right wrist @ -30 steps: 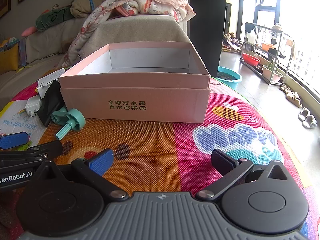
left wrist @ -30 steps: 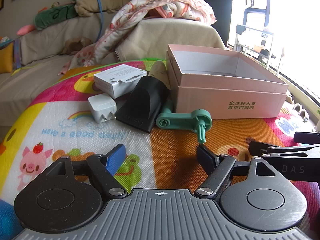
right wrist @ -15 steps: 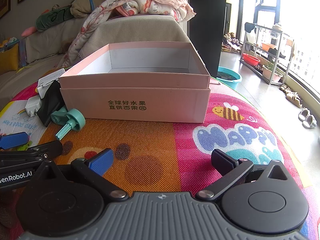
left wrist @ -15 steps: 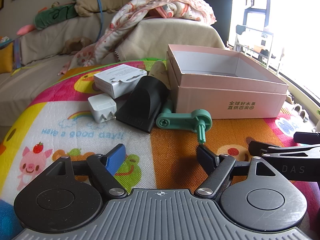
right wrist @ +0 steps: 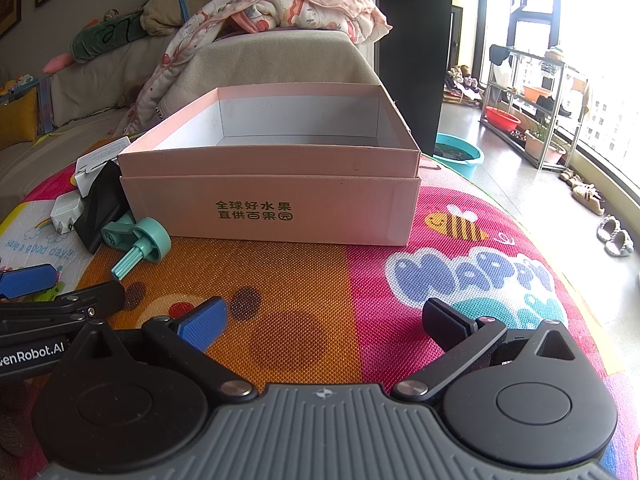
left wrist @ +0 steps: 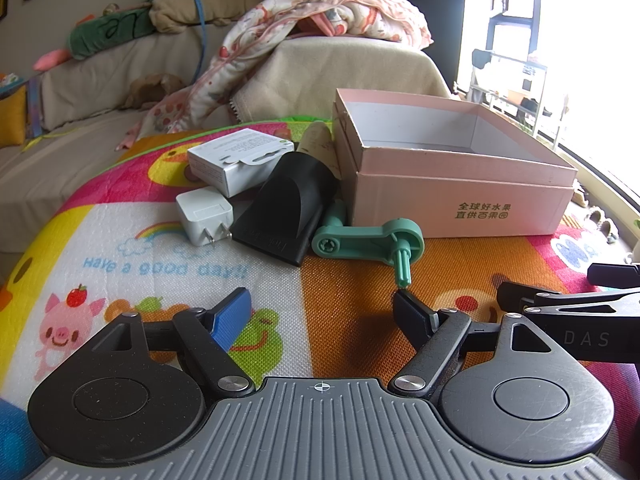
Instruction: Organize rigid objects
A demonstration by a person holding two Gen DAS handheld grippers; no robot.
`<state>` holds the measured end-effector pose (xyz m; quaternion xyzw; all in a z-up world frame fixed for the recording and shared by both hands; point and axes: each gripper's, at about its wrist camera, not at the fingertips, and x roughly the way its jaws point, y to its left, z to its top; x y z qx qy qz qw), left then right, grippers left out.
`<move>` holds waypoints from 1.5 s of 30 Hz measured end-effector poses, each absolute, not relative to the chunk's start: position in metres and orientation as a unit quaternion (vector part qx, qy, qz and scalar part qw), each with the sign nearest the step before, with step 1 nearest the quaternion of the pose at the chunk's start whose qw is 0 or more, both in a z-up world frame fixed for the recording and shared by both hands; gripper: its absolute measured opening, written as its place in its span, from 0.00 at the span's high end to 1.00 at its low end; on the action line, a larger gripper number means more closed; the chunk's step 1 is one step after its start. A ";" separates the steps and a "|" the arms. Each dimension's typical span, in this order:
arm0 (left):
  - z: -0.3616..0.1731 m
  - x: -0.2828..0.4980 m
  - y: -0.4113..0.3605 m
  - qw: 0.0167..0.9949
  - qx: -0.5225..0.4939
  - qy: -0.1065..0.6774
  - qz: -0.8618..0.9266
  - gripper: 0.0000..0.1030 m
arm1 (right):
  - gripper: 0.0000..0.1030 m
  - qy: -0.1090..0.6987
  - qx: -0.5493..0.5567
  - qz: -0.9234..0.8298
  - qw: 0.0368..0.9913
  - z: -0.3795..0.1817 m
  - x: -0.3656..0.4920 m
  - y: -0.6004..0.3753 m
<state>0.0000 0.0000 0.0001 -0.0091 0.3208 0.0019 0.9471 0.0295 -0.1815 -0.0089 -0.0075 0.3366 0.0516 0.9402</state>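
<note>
no chg vs 0.5 s/1 s ago | left gripper & right gripper fingers released, idle | pink box empty | green crank, frame ctr, untouched | task not started

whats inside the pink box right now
The pink box shows only bare white inner walls and a strip of floor at the back; no object is visible inside. Its near wall hides the front of the floor in both views, so something low there cannot be ruled out.
</note>
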 end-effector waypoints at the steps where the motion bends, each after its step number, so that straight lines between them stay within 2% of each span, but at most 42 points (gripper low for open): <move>1: 0.000 0.000 0.000 0.947 -0.009 0.321 0.002 0.19 | 0.00 0.337 -0.008 0.052 0.940 -0.009 0.030 -0.181; 19: 0.002 0.000 0.001 0.948 -0.018 0.319 -0.002 0.20 | 0.00 0.337 -0.009 0.051 0.940 -0.009 0.029 -0.181; 30: 0.041 0.018 0.074 0.950 -0.116 0.289 0.021 0.24 | 0.00 0.369 -0.025 0.078 0.926 -0.003 0.041 -0.186; 33: 0.043 0.042 0.097 0.941 -0.128 0.310 0.039 0.30 | 0.00 0.371 -0.024 0.078 0.925 -0.003 0.042 -0.186; 34: 0.040 0.049 0.102 0.937 -0.128 0.321 0.040 0.36 | 0.00 0.371 -0.023 0.079 0.925 -0.003 0.041 -0.186; 35: 0.037 0.057 0.106 0.933 -0.135 0.333 0.036 0.39 | 0.00 0.371 -0.021 0.079 0.925 -0.003 0.042 -0.187; 40: 0.021 0.081 0.106 0.923 -0.140 0.358 0.026 0.40 | 0.00 0.373 -0.025 0.087 0.923 -0.002 0.043 -0.188; 43: 0.018 0.084 0.103 0.931 -0.110 0.346 0.029 0.51 | 0.00 0.375 -0.029 0.097 0.921 -0.002 0.044 -0.190; 45: 0.017 0.081 0.103 0.936 -0.097 0.338 0.022 0.51 | 0.00 0.375 -0.031 0.100 0.921 -0.002 0.044 -0.189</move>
